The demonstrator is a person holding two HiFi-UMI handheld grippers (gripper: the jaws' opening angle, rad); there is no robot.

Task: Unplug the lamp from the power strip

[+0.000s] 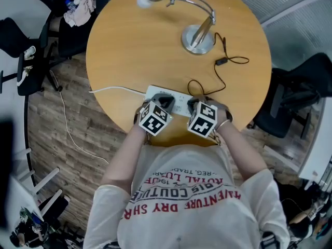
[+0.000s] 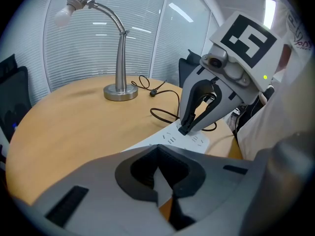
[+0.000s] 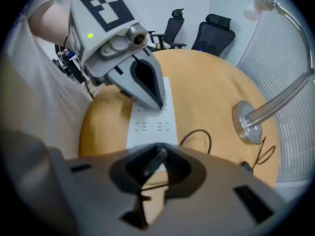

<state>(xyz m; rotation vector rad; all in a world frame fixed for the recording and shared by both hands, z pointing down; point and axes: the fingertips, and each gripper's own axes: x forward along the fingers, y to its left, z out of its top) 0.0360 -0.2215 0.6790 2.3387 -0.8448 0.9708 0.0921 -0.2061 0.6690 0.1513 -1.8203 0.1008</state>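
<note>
**Step in hand.** The grasp on the plug is being made and the pull has not begun. The white oblong power strip [image 1: 179, 104] lies on the round wooden worktop [image 1: 129, 56], close to its near edge, with both grippers on it.

**Left gripper [image 1: 165, 101].** The jaws are together and hold nothing. Their tips bear down on the top face of the strip near its left half. This is judged to be a steadying hold.

**Right gripper [image 2: 183, 129].** The jaws stand narrow at the right end of the strip. The dark lamp plug [image 3: 157, 157] sits between them, and they appear to be closed against it. The plug looks seated in its socket.

**Position and axis.**
- The strip's long axis runs left to right, roughly along the near edge of the worktop.
- Its socket face points up, and its white cable leaves from the left end.
- The plug points down into that face.
- The thin black lamp cord [image 2: 153, 112] leaves the plug, loops just beyond the strip, and runs far and right to the silver gooseneck desk lamp [image 1: 198, 38].
- The lamp stands upright, well apart from the strip, on the far side.

**Next move, as judged.** The plug should be drawn straight up, in line with its pins, while the left gripper presses the strip flat. An angled pull, or lighter pressure on the left, risks lifting or dragging the strip with the plug. The cord has enough slack that the lamp should not be disturbed.
</note>
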